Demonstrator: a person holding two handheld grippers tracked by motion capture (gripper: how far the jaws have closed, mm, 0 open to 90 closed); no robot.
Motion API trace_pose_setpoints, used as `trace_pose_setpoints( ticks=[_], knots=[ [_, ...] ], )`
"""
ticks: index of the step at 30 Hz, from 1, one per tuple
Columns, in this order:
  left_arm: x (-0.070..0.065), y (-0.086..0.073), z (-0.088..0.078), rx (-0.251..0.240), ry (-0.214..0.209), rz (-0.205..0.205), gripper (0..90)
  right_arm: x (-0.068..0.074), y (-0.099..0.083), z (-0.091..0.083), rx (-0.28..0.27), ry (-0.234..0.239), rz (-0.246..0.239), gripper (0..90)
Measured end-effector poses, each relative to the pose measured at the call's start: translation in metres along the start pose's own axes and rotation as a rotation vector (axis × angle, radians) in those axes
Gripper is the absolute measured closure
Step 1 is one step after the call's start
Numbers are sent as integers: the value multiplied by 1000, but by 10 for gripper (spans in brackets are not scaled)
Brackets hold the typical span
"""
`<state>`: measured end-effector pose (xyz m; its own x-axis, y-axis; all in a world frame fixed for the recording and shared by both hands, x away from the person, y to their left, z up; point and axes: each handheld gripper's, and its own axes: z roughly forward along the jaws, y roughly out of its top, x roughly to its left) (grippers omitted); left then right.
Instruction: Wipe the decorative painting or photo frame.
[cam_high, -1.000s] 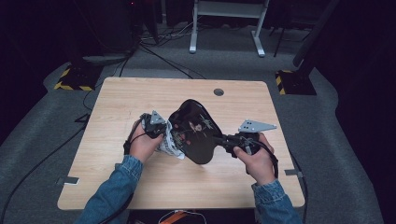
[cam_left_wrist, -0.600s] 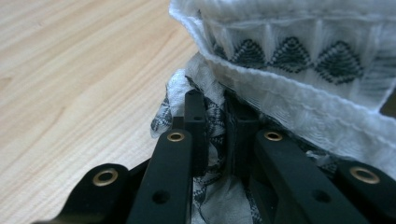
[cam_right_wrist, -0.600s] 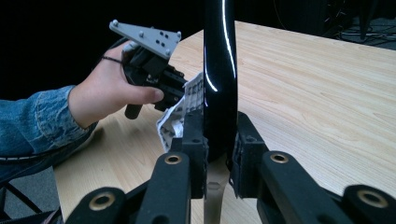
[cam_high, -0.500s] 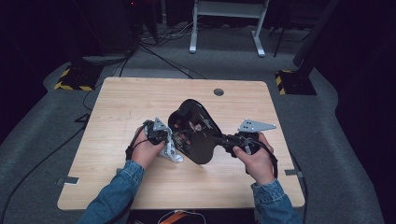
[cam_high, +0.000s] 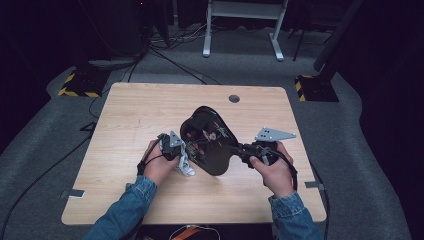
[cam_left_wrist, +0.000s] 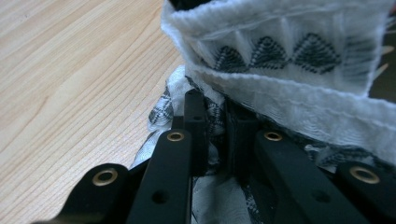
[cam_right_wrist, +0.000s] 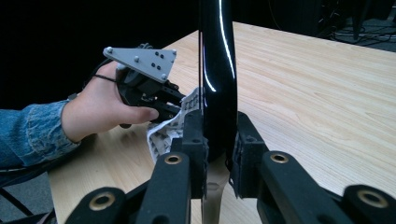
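While the left tongs (cam_left_wrist: 217, 135) stand closed on a white cloth (cam_left_wrist: 280, 60) with black woven pattern, the right tongs (cam_right_wrist: 219, 140) are clamped on the rim of a glossy black plate (cam_high: 207, 140), holding it on edge above the middle of the wooden counter (cam_high: 130, 110). Cloth and plate are in contact at the plate's left side, the cloth bunched low just over the counter beside the left hand (cam_high: 157, 165).

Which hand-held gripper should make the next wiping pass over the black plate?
Left. The left hand-held gripper is shut on the white patterned cloth, which lies against the black plate. The right hand-held gripper is clamped on the plate's rim, holding it on edge.
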<state>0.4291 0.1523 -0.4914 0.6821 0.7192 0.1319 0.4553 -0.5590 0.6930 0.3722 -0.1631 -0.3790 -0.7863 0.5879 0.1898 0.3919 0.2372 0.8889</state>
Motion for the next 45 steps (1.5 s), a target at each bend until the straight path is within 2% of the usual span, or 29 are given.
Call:
trace_pose_setpoints(
  ticks=[3, 7, 9, 13, 20, 27, 30, 31, 36, 39, 41, 42, 44, 45],
  knots=[
    [4, 0, -3, -4, -16, -14, 812, -1, -1, 0, -1, 1, -3, 789],
    [10, 0, -16, -22, -28, -24, 811, -2, -1, 0, -1, 0, -2, 788],
    [15, 0, -28, -39, -15, -14, 810, -2, -1, 0, 1, 1, -3, 788],
    [23, -2, -52, -77, 3, -23, 810, -3, -1, 1, 1, 0, -2, 788],
    [28, -5, -97, -143, 29, -24, 812, -1, -1, 1, 3, 3, -6, 788],
    [27, -7, -130, -178, 45, -24, 813, -2, 0, 1, 5, 7, -4, 788],
    [30, -10, -144, -187, 64, -34, 813, -2, 0, 1, 6, 7, -4, 788],
    [30, -10, -144, -187, 64, -34, 813, -2, 0, 1, 6, 7, -4, 788],
    [39, -22, -165, -188, 93, -62, 812, -3, 0, 2, 4, 7, 0, 788],
    [44, -27, -169, -181, 101, -71, 812, -3, 0, 2, 4, 7, 0, 788],
    [49, -33, -167, -149, 103, -88, 812, -3, 0, 2, 3, 7, -2, 788],
    [49, -33, -167, -149, 103, -88, 812, -3, 0, 2, 3, 7, -2, 788],
    [53, -39, -163, -105, 98, -101, 811, -2, 0, 2, 4, 7, -3, 788],
    [56, -43, -158, -62, 84, -121, 811, -2, 0, 2, 4, 8, -1, 788]
  ],
)
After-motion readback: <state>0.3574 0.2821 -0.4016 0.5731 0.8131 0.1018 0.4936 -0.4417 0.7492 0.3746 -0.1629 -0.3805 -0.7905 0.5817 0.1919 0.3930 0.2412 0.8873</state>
